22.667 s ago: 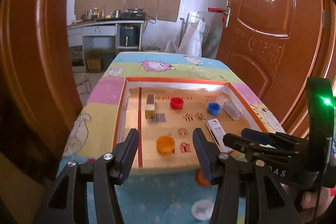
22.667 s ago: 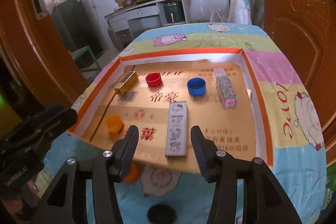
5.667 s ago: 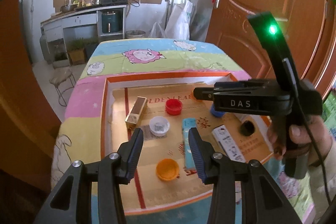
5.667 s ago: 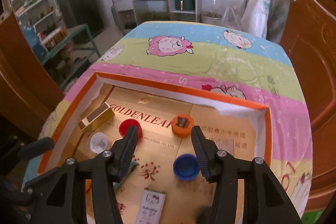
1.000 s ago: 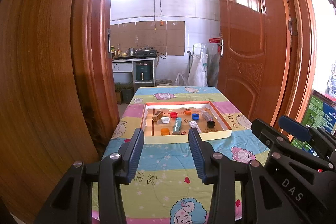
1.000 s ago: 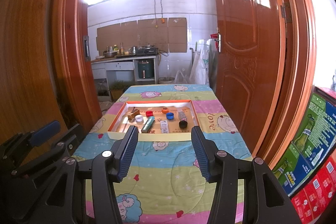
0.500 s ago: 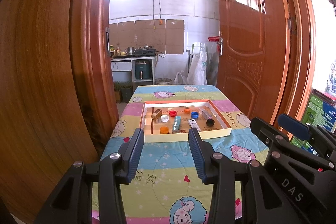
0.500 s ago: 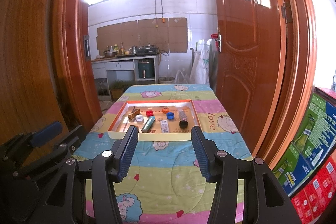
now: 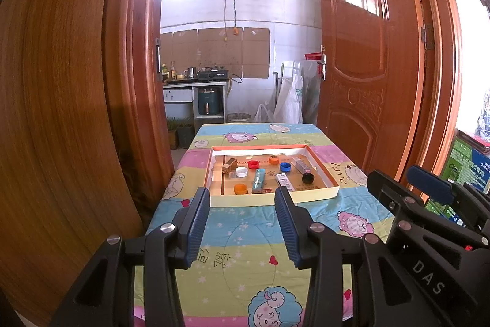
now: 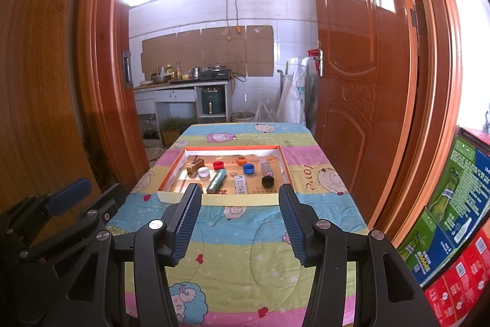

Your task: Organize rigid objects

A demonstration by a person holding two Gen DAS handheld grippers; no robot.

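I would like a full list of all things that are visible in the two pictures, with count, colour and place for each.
tray: one, orange and white rim, middle of the table
table cover: one, striped with cartoon sheep, over the whole table
caps: six in the tray: red, blue, white, black, orange at the back, orange at the front
gold box: one, tray's back left
teal tube: one, tray's middle
white flat box: one, beside the tube
clear box: one, tray's right
doors: brown wood, both sides
cartons: green and red, far right
left claw: black, blue pads, open, empty
right claw: the same, open, empty
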